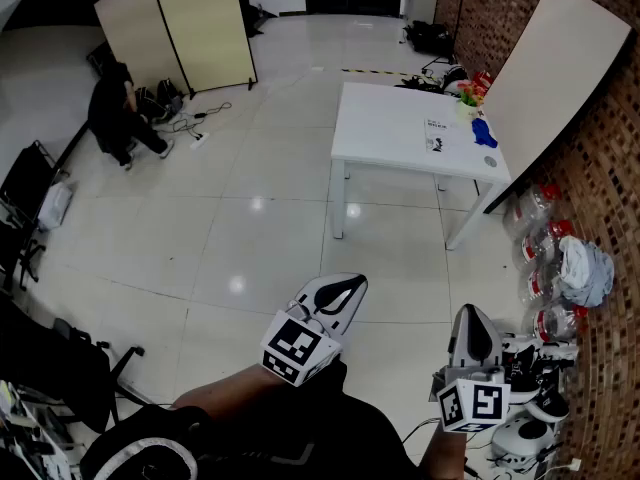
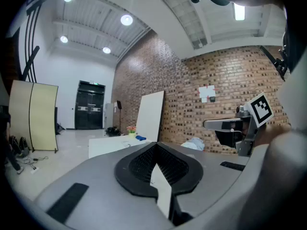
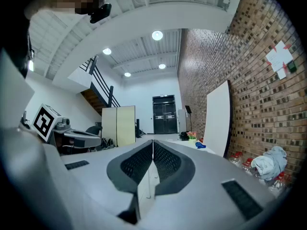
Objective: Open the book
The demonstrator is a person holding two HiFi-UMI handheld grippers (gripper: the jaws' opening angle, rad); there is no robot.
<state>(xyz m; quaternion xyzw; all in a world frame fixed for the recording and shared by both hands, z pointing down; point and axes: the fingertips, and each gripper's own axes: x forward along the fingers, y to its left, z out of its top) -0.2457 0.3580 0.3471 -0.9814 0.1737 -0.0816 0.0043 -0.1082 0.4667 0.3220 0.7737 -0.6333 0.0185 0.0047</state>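
The book (image 1: 437, 133), a flat white item with dark print, lies on the white counter (image 1: 385, 118) across the room, right of the counter's middle and well apart from both grippers. Just to its right, toward the counter's right edge, sits a blue object (image 1: 483, 131), and a small pot of flowers (image 1: 468, 96) stands at the far right corner. A large white board (image 1: 560, 68) leans against the brick wall (image 1: 600, 183) behind the counter. Both grippers are held up in the foreground, above the glossy tiled floor (image 1: 250, 228) and close to the person's body. The left gripper (image 1: 350, 288) has its jaws closed together with nothing between them, the dark ribbed pads meeting along one line in the left gripper view. The right gripper (image 1: 473, 315) is likewise closed and empty, its pads pressed flat against each other in the right gripper view. Each carries its marker cube nearest the person. Along the foot of the brick wall to the right stand several clear plastic bottles (image 1: 545, 258) with red caps and a bundle of pale cloth (image 1: 585, 268). At the far left a person (image 1: 118, 113) in dark clothes crouches beside a yellow folding screen (image 1: 180, 28), with cables on the floor near them.
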